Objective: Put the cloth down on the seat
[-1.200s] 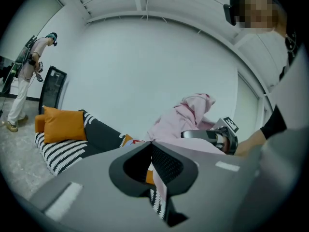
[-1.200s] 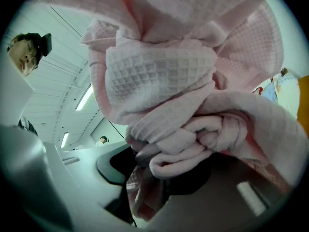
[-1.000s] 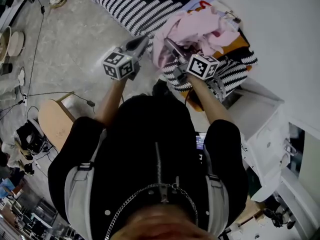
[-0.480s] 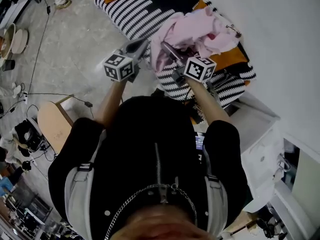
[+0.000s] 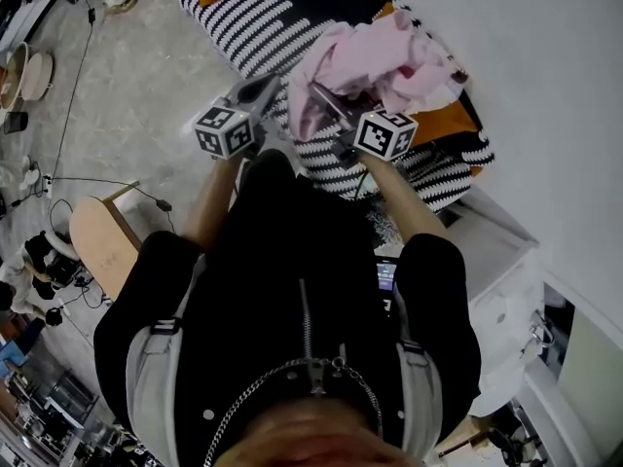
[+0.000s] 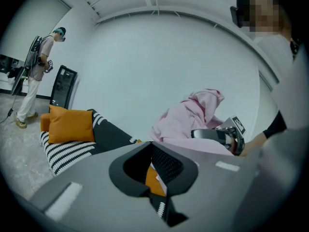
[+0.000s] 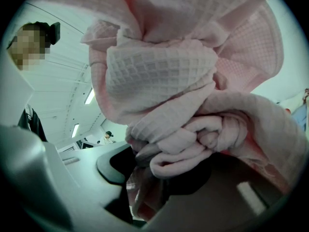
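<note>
**Two grippers over the seat, one clamped on the pink cloth**

Two grippers were held out in front of the person, side by side above the near edge of the striped seat point(image 5: 258, 17). The right gripper point(image 5: 326, 100) was clamped on the cloth point(image 5: 375, 56), a pink waffle-weave piece. Its fingers point(image 7: 120, 166) stood fairly wide apart, but the gap between them was packed with a thick, twisted roll of the fabric, and both pads pressed into it. More folds were heaped above the jaws and filled most of that gripper's own view.

From the head view the cloth was a loose bundle raised on the right gripper's tips. It hung over the black-and-white seat close to the white wall point(image 5: 545, 56), with an orange cushion point(image 5: 443, 117) showing just beneath it. Whether its lowest folds touched the seat could not be told, as the grippers covered that part.

The left gripper point(image 5: 261, 88) was just beside the cloth on its left and apart from it. Its fingers point(image 6: 166, 166) were drawn close together, leaving only a thin slit. Nothing was between them; a little of the seat showed through the slit beyond. Further off, another orange cushion point(image 6: 70, 125) rested at the seat's far end.
</note>
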A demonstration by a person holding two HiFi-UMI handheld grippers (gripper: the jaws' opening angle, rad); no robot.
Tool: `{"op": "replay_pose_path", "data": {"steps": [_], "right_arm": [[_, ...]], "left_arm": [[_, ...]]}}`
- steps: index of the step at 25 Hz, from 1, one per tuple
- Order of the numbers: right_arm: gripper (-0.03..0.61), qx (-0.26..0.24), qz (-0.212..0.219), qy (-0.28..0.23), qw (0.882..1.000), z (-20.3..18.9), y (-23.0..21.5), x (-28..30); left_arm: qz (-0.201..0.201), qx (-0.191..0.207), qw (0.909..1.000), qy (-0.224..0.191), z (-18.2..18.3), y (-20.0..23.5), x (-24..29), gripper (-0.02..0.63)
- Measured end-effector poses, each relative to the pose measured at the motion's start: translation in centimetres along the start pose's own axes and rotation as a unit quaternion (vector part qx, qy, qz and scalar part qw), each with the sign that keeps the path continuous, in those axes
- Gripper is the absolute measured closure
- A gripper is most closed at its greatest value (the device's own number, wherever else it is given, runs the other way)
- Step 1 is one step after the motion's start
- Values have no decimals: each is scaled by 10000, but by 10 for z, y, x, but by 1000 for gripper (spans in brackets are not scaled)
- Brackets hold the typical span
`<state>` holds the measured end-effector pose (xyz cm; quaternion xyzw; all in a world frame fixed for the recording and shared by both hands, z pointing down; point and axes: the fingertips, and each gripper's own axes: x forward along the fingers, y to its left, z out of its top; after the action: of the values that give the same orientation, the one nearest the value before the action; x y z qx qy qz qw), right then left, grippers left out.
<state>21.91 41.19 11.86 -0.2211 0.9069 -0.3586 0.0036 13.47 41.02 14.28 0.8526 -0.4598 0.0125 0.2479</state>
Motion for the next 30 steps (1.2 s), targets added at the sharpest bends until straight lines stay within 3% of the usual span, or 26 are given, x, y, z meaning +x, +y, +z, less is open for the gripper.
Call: {"op": "replay_pose_path", "data": {"steps": [8, 16, 22, 30], "right_arm": [[400, 101, -35, 77, 9999, 12, -26, 20], [400, 93, -15, 106, 9999, 46, -51, 79], [399, 118, -211, 103, 9997, 74, -74, 128], [397, 509, -478, 45, 9975, 87, -116, 170]], "left_arm": [[39, -209, 9998, -3, 10, 29, 24, 612], [-64, -335, 9994, 115, 41, 90, 64, 612], [-278, -429, 9983, 283, 66, 139, 96, 612], [-387, -525, 9959, 624, 71, 192, 137, 612]]}}
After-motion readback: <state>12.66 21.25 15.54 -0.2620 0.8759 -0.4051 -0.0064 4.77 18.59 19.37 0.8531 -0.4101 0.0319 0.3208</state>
